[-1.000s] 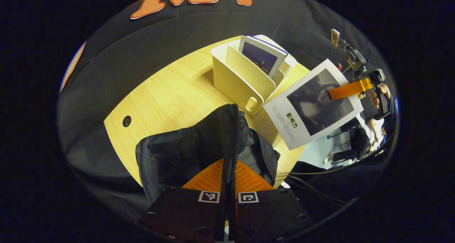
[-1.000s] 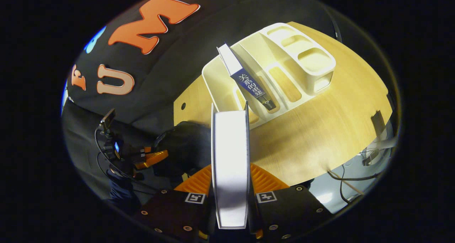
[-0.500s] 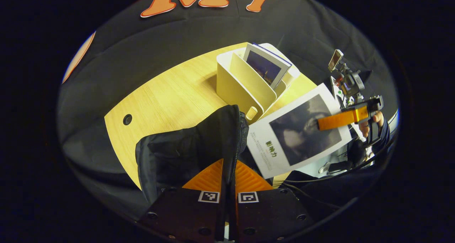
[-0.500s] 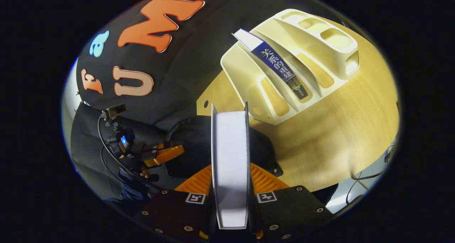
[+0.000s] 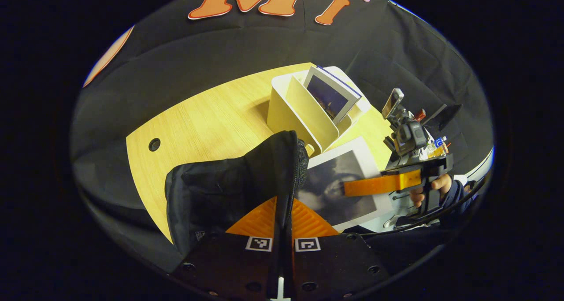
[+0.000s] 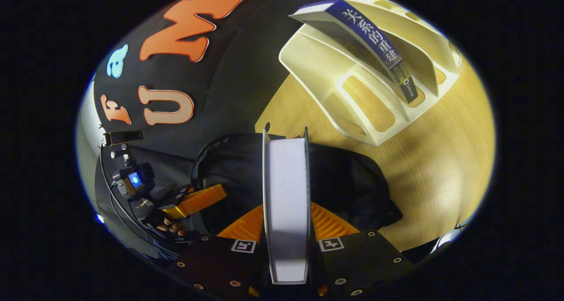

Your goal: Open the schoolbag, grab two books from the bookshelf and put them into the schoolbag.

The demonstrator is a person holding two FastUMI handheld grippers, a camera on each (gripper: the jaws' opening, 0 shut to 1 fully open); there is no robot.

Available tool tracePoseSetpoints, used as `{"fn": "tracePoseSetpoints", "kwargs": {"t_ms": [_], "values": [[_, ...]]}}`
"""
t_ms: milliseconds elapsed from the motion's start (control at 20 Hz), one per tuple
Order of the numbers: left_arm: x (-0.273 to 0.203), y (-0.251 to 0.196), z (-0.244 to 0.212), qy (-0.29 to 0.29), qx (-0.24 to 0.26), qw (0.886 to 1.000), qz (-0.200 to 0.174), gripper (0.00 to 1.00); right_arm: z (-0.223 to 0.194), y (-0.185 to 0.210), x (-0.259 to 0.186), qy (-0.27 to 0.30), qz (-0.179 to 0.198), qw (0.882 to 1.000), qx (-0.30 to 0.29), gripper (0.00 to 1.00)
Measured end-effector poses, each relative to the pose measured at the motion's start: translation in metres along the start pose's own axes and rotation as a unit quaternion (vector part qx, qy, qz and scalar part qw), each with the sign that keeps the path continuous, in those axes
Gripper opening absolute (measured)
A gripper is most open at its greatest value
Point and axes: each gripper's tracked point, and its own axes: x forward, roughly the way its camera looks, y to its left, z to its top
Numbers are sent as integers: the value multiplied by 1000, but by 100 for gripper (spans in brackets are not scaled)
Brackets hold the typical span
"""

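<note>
Right gripper [image 6: 286,230] is clamped on the book [image 6: 285,204], edge-on between its fingers. It's stiff and flat with a slick cover, so a pinch near the spine suits it. The bag [image 6: 348,182] lies just ahead and below. Left gripper [image 5: 282,230] pinches the bag's soft, floppy rim [image 5: 288,177]. A second book [image 6: 370,32] waits in the shelf [image 6: 326,72] beyond.

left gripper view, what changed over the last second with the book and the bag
The right claw has carried the white book down from beside the bookshelf to the schoolbag opening, and its lower edge now sits behind the bag's rim. It stays clamped on the book. The left claw still pinches the bag's zipper edge, holding it open. The second book remains in the shelf.
</note>
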Motion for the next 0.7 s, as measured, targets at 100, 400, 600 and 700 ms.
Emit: {"fn": "tracePoseSetpoints", "kwargs": {"t_ms": [100, 400, 600, 700], "values": [[-1, 0, 2, -4, -4, 1000, 0, 5, -4, 2, 17, -5, 10, 1000, 21, 37], [-7, -7, 1, -12, -11, 1000, -9, 5, -18, 6, 58, -17, 30, 999, 33, 37], [-4, -14, 0, -17, -13, 1000, -16, 5, -30, 2, 86, -24, 21, 999, 32, 37], [-3, -17, -2, -18, -14, 1000, -21, 5, -36, 3, 95, -22, 19, 999, 22, 37]]}}
